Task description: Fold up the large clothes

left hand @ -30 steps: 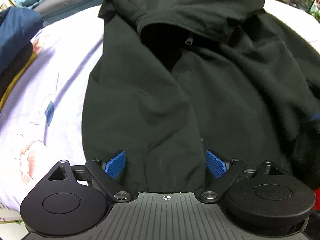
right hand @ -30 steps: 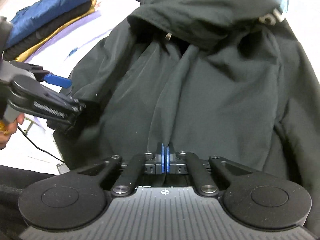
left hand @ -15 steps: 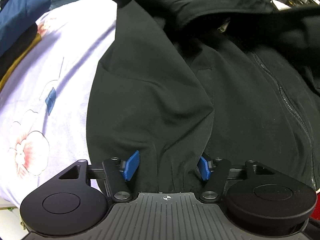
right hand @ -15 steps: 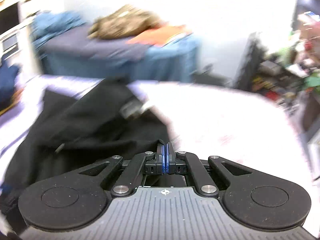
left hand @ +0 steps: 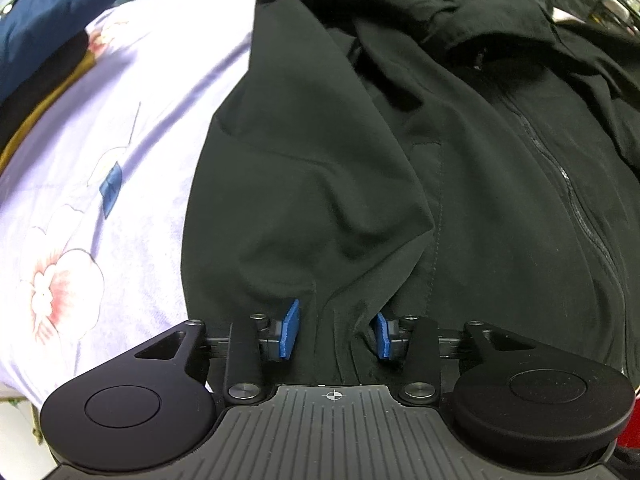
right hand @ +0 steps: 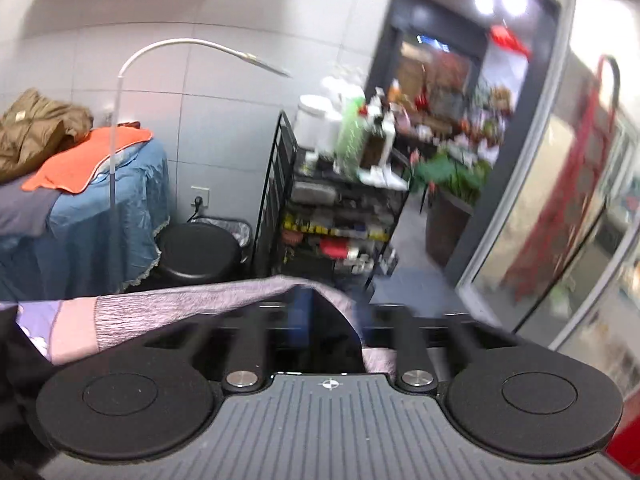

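A lilac floral bedsheet (left hand: 120,128) is covering the bed, and a black jacket (left hand: 400,160) is lying spread over it with the zip facing up. The left tool (left hand: 334,334) is pointing down at the jacket's near edge; its jaws have just been closing, and a fold of black fabric is sitting between the blue pads, though they aren't pressing it. The right tool (right hand: 332,332) is aiming out at a cluttered black shelf rack (right hand: 332,216). Its jaws have just been opening, blurred, standing apart around nothing.
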`<state>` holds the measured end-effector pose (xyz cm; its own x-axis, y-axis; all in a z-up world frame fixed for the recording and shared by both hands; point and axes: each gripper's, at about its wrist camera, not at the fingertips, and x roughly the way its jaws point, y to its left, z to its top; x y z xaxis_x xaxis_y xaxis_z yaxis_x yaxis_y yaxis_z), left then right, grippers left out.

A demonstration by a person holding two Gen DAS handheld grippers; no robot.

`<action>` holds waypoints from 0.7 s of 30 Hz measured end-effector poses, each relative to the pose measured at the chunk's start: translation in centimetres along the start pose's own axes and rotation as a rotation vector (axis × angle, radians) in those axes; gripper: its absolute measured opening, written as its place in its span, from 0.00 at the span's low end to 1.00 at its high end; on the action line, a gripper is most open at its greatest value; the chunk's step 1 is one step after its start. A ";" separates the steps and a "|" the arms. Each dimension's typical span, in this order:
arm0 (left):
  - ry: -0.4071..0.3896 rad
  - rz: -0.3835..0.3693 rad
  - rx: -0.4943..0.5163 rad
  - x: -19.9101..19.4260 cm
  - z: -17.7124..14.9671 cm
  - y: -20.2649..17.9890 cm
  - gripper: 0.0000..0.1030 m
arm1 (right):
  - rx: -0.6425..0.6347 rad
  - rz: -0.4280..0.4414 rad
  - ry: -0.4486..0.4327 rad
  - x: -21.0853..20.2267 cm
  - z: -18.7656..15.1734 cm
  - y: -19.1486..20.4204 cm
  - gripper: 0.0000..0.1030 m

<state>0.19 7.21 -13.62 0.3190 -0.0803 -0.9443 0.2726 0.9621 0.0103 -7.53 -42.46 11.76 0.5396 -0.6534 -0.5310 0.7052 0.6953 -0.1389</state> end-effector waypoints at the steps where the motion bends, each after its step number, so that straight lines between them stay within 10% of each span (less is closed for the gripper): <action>1: 0.000 -0.001 -0.004 0.0 0.0 0.1 0.85 | 0.016 0.008 -0.008 -0.5 -1.2 -0.2 0.83; 9: -0.035 0.018 -0.055 -1.1 1.1 1.9 0.61 | 0.001 0.255 0.154 -6.3 -13.8 1.6 0.92; 21: -0.255 0.329 -0.281 -5.5 9.3 15.2 0.52 | -0.117 0.360 0.322 -12.6 -22.1 5.8 0.94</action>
<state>11.05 19.83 -5.25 0.5679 0.2118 -0.7954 -0.1234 0.9773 0.1722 -20.38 -23.54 -0.81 0.5563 -0.2529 -0.7915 0.4340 0.9007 0.0173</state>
